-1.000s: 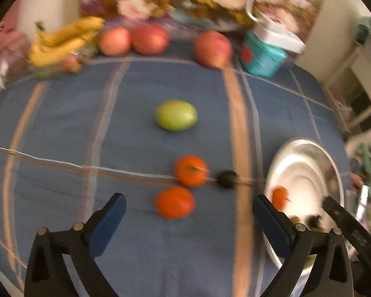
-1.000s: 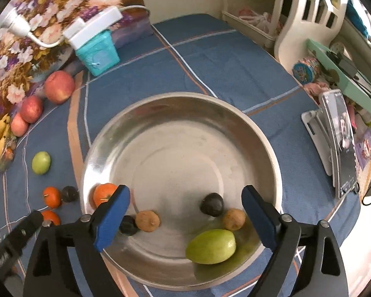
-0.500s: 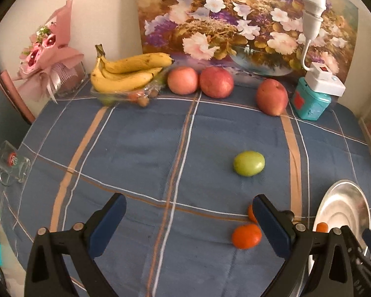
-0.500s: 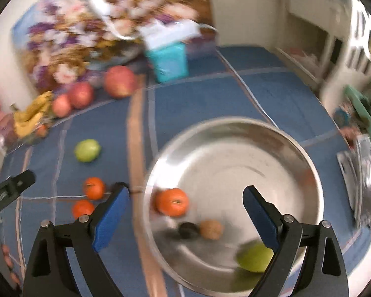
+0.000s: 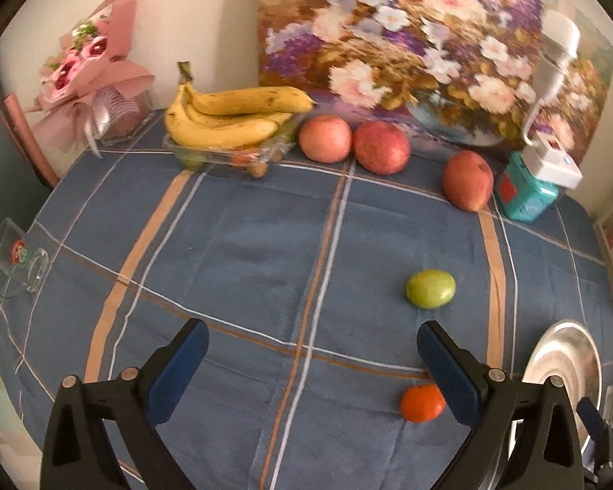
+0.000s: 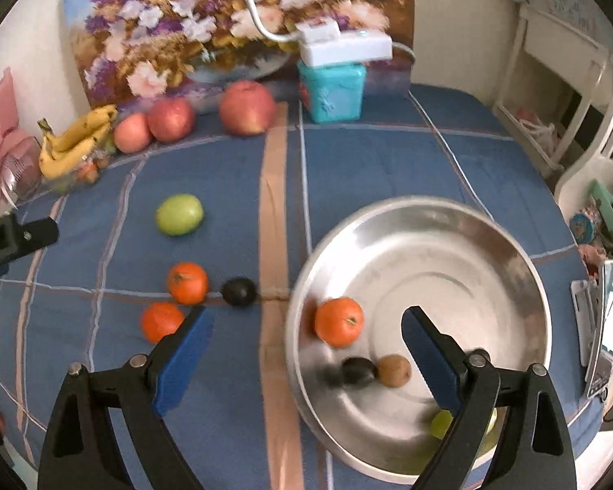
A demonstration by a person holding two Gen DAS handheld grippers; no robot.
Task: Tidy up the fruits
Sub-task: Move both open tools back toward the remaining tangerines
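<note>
We see a flower painting (image 5: 425, 41) leaning at the back of the bench (image 5: 245, 245), a teal box (image 6: 332, 90) with a white charger (image 6: 343, 44) on top, a pink bouquet (image 5: 90, 77) at the left, and a glass mug (image 5: 18, 259) lying on its side.

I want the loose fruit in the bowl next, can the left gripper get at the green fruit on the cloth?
Probably yes: the left gripper is open and empty, and the green fruit lies alone on bare cloth ahead of its right finger.
</note>
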